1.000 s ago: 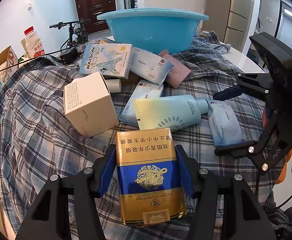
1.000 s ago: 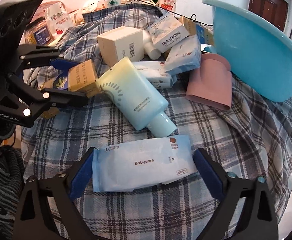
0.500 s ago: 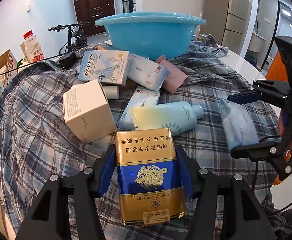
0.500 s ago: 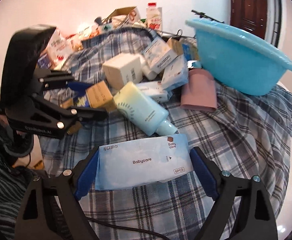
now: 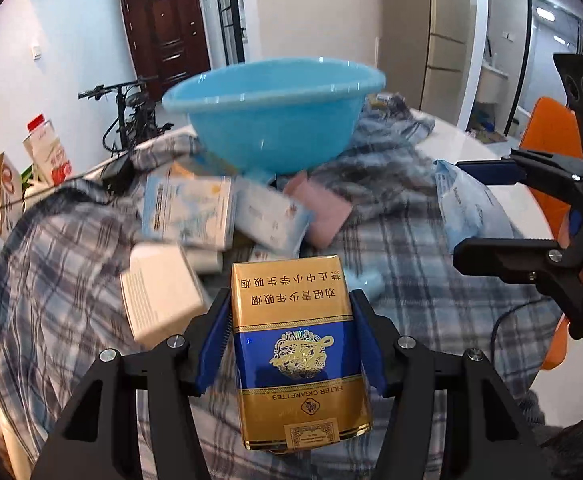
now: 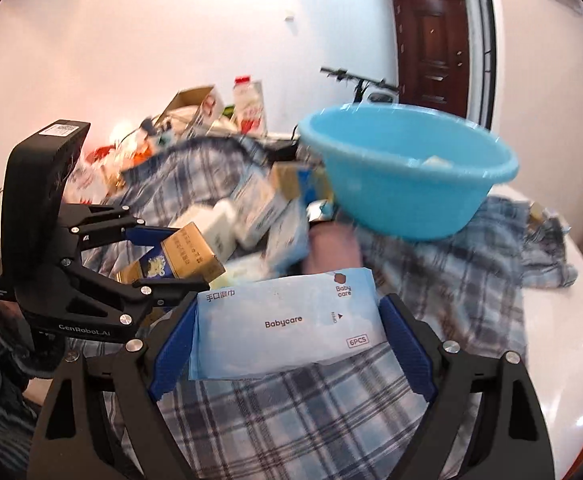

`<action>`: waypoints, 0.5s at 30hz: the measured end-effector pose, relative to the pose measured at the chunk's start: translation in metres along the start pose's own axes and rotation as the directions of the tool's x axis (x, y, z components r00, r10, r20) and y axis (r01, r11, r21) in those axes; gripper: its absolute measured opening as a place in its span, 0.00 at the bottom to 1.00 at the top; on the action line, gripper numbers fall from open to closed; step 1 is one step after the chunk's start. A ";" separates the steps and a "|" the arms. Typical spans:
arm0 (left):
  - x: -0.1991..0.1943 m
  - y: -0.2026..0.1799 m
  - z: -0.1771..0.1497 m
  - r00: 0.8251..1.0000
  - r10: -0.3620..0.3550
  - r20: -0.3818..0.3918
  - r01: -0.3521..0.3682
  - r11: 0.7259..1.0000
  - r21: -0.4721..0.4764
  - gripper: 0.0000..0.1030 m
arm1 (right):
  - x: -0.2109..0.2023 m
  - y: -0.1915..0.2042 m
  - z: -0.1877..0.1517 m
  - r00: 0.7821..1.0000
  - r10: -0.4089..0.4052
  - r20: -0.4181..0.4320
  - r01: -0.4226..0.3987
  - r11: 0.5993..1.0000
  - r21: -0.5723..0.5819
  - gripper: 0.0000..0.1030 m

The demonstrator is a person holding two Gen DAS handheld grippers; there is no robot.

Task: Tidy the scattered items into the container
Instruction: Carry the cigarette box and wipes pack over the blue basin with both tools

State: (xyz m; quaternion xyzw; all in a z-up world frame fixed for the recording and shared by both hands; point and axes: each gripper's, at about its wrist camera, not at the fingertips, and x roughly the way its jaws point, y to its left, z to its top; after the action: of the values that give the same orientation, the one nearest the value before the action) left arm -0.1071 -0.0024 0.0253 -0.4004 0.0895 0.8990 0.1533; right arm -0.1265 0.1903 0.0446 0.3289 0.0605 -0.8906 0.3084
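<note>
A: Left wrist view: the left gripper (image 5: 291, 332) has its jaws pinching a gold-and-blue cigarette carton (image 5: 297, 354), lifted off the checked cloth (image 5: 431, 280); the blue basin (image 5: 275, 120) sits ahead of the jaws.

B: Right wrist view: the right gripper (image 6: 287, 336) has its jaws clamped on a wet-wipes pack (image 6: 287, 324), basin ahead and right. Carrying step, apparently; next, reach over the rim and release.

One blue basin (image 5: 275, 120); one gold-and-blue cigarette pack (image 5: 297, 352); one Babycare wipes pack (image 6: 287, 324); one pink pouch (image 5: 323, 212); two white boxes (image 5: 159, 292) (image 5: 189, 212).
</note>
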 end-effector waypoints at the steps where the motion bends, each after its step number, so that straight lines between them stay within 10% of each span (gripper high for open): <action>1: -0.001 0.001 0.005 1.000 -0.003 0.008 0.003 1.000 0.001 0.58 | -0.002 -0.002 0.005 1.000 -0.016 0.007 0.016 1.000 -0.003 0.85; 15: -0.007 0.021 0.100 0.991 -0.006 0.131 0.007 1.000 -0.009 0.58 | -0.013 -0.056 0.088 0.988 -0.132 0.085 0.119 0.983 0.137 0.85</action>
State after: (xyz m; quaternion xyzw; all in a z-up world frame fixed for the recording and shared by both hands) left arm -0.1786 0.0048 0.0979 -0.3415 0.0739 0.9232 0.1600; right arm -0.1999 0.2151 0.1155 0.3018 0.0077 -0.9248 0.2317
